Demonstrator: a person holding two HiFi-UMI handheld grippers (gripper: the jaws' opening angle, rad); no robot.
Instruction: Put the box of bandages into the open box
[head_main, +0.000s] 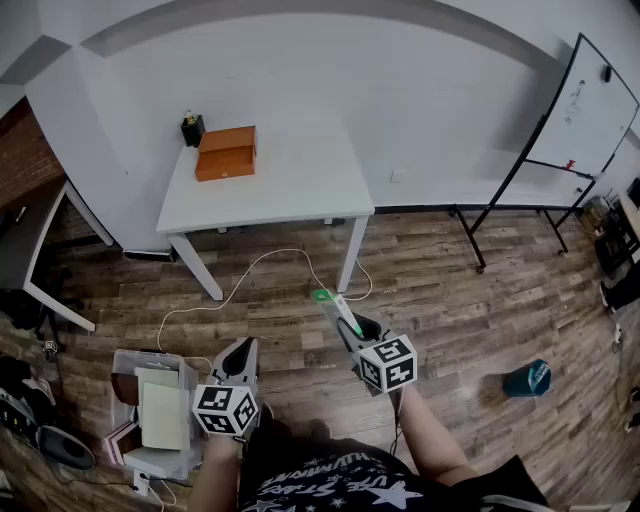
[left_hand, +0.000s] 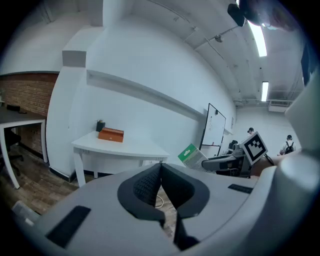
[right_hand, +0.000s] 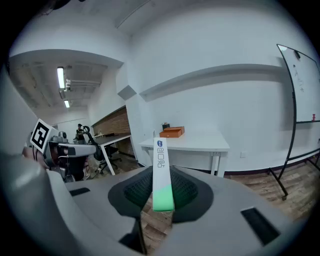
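A box lies on the table at its far left corner, a whiteboard standing to the right.

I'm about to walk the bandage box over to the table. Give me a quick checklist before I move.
1. Bandage box clamped in the right tool: ok, jaws closed on it.
2. Left tool free: ok, jaws together with nothing between them.
3. Orange box located: ok, at the far left corner of the white table.
4. Orange box open: cannot tell from here.
5. Table within reach: not ok, both tools are over the floor short of it.
6. Path clear: not ok, a white cable lies on the floor ahead.
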